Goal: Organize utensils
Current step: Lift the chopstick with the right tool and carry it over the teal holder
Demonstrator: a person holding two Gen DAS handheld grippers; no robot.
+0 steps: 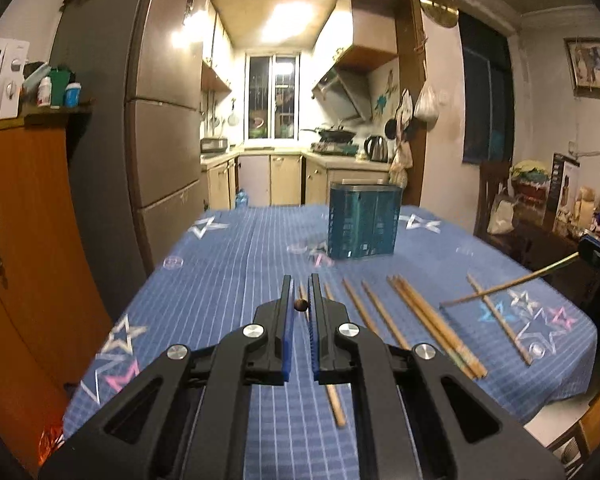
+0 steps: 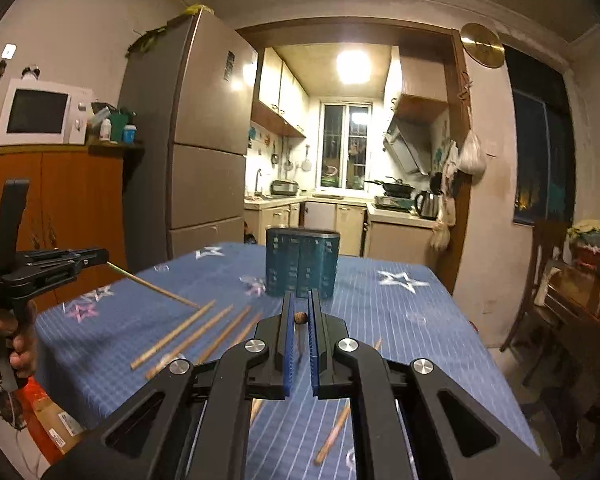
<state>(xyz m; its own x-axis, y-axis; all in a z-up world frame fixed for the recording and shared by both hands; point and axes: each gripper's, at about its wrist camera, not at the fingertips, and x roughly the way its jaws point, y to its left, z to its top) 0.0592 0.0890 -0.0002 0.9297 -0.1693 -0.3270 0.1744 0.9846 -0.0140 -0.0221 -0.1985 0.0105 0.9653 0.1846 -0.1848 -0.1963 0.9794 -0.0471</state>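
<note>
My left gripper [image 1: 300, 280] is shut on a wooden chopstick [image 1: 300, 305], seen end-on between its blue pads above the table. My right gripper [image 2: 300, 296] is likewise shut on a second chopstick [image 2: 300, 317]. From the left wrist view the right gripper [image 1: 580, 254] shows at the far right, its chopstick [image 1: 508, 284] slanting down over the cloth. The left gripper [image 2: 104, 258] shows at the left of the right wrist view, its chopstick [image 2: 156, 288] slanting down to the right. A teal utensil holder [image 1: 364, 220] [image 2: 302, 264] stands upright further back. Several loose chopsticks [image 1: 428, 320] [image 2: 188, 336] lie on the cloth.
A blue checked tablecloth with stars [image 1: 228, 264] [image 2: 400, 320] covers the table. An orange cabinet [image 1: 28, 220] with a microwave [image 2: 40, 114] stands to the left, next to a grey fridge [image 1: 160, 120]. A dark chair [image 2: 540, 280] and cluttered sideboard stand to the right.
</note>
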